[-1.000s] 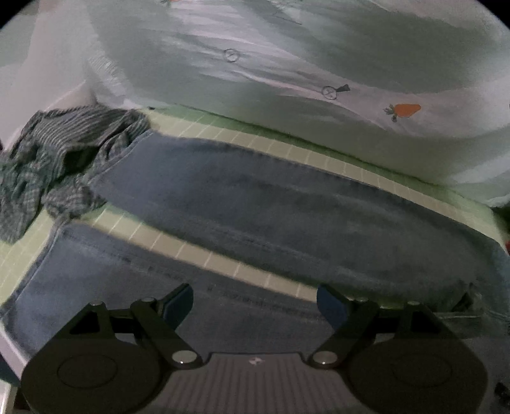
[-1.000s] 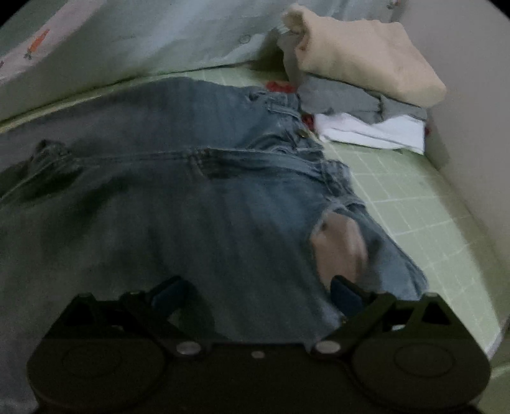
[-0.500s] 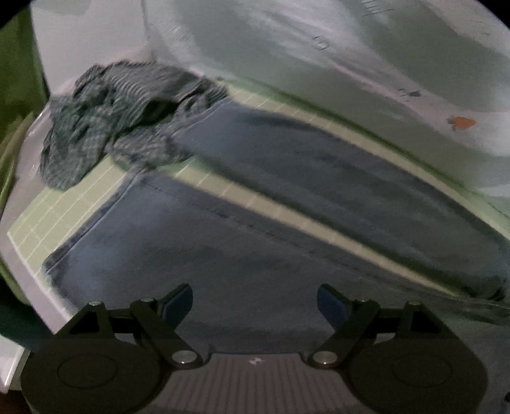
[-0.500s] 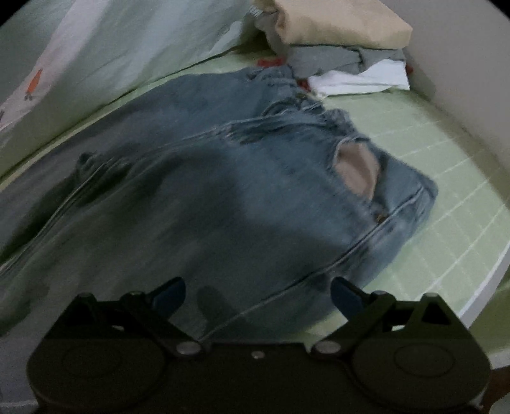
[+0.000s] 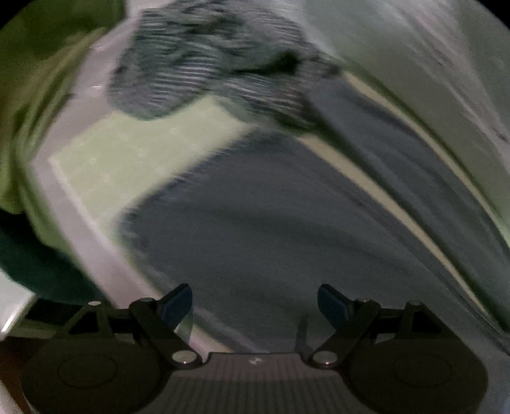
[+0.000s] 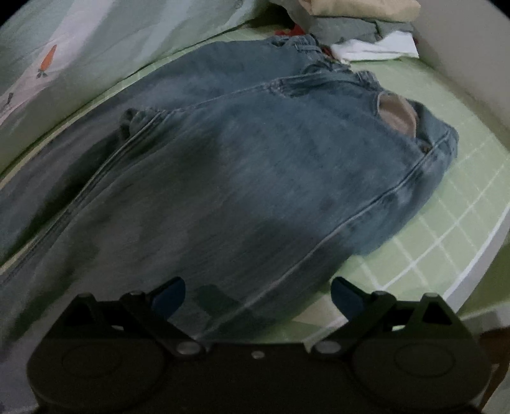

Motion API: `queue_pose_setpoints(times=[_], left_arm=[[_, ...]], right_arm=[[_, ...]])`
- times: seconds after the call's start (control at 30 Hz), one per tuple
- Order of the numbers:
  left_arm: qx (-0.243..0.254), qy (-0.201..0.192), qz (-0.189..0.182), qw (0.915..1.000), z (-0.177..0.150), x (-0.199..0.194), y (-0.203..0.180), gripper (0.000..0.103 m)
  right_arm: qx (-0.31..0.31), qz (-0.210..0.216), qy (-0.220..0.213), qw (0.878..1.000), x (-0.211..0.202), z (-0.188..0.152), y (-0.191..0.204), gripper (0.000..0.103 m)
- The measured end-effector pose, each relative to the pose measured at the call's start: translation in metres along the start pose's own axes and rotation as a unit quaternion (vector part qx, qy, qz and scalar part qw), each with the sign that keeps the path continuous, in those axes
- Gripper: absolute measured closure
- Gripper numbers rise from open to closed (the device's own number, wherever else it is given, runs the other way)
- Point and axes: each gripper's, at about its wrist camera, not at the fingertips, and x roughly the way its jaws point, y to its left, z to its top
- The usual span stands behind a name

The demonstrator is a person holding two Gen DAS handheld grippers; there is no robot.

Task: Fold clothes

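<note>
Green checked bedding [image 5: 134, 159] carries everything. From the left wrist, blurred, the left gripper [image 5: 255, 302] hangs with fingers spread and holding nothing over the leg end of the jeans [image 5: 271, 229], near the bed's corner; a checked shirt [image 5: 197, 70] lies crumpled beyond. From the right wrist, the right gripper [image 6: 257, 294] is likewise spread and free above the jeans' [image 6: 255, 178] hip, close to the bed's edge, with folded clothes [image 6: 366, 28] stacked at the far corner.

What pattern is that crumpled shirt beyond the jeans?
Dark green-and-white plaid on the crumpled shirt, clearest in the left wrist view, though blurred.
</note>
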Motion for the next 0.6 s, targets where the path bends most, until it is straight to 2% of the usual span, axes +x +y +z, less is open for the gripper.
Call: queue_pose_setpoints(times=[0.13, 0.4, 0.5, 0.6], left_arm=[[-0.003, -0.009, 0.037, 0.9993, 0.014, 0.003, 0.029, 0.017], [0.059, -0.008, 0.05, 0.997, 0.029, 0.017, 0.039, 0.019], [0.08, -0.003, 0.052, 0.9954, 0.034, 0.024, 0.037, 0.028], [0.088, 0.002, 0.068, 0.9937, 0.035, 0.028, 0.035, 0.043]], right_arm=[[0.017, -0.008, 0.0, 1.0, 0.002, -0.007, 0.016, 0.004], [0.027, -0.03, -0.013, 0.999, -0.004, -0.02, 0.045, 0.004], [0.042, -0.024, -0.025, 0.999, -0.012, -0.024, 0.049, 0.004], [0.038, -0.027, -0.028, 0.999, -0.016, -0.029, 0.052, 0.004]])
